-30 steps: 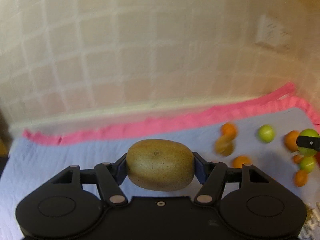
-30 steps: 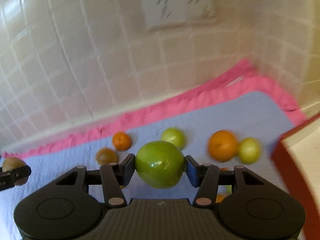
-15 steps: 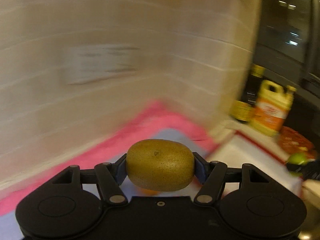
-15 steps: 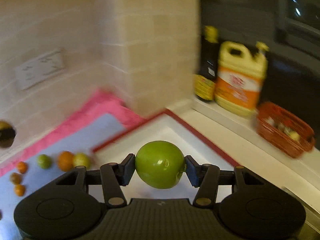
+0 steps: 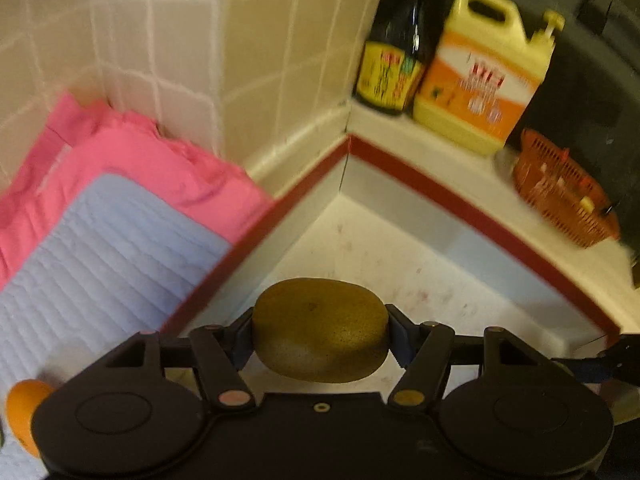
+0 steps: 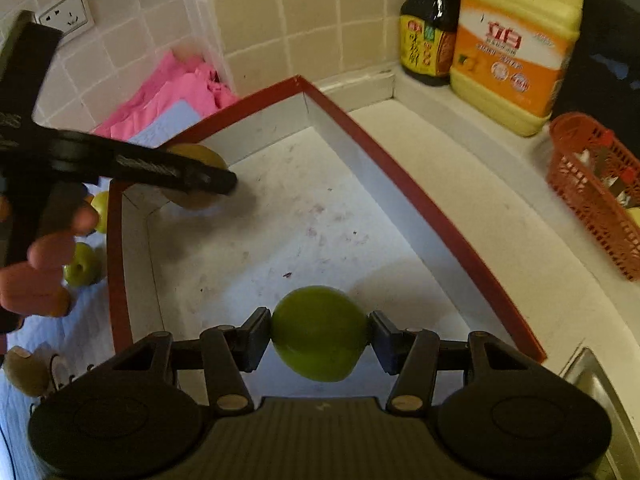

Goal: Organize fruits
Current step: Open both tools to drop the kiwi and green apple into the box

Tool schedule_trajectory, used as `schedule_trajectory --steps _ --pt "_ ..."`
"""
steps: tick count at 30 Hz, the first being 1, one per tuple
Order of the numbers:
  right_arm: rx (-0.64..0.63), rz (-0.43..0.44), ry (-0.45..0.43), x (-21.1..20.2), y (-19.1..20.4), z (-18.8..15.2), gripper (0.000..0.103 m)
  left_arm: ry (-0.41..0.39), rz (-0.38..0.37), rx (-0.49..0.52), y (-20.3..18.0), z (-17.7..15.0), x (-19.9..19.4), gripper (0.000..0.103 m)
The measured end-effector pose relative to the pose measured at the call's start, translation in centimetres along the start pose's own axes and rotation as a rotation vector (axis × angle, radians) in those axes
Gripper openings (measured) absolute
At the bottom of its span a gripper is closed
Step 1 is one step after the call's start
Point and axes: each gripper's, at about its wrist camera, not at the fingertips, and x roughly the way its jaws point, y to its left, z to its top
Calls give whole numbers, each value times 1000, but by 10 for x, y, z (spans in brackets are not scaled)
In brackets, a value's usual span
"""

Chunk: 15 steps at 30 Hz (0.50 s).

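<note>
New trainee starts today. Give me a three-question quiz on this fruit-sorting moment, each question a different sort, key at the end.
1. True or false: the red-rimmed box already has fruit lying on its floor.
2. Which fruit do the left tongs grip? A) kiwi B) orange C) banana
3. Fill in: the right tongs grip a green ____.

Key:
1. False; both fruits are held over it.
2. A, the kiwi.
3. Apple.

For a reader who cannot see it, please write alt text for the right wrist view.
The right gripper holds a green apple over an empty white box with a red rim. At left, the left gripper holds a kiwi over the box's corner.
</note>
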Motion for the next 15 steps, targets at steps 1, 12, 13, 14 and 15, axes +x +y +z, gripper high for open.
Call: schedule_trajectory --steps 1,12,13,14,15 --pt "-1 2 11 5 -1 2 56 9 3 4 -1 -1 2 77" --pt "-6 -7 14 2 9 8 59 -5 21 11 -1 -1 -9 79" --pt "-8 -13 12 -1 10 7 59 -18 21 13 0 -1 -17 79" --pt "-11 -17 6 -5 13 6 59 -29 21 12 1 -1 -24 79" --pt "-13 -17 -2 -10 15 5 59 -39 21 8 4 -2 -31 79"
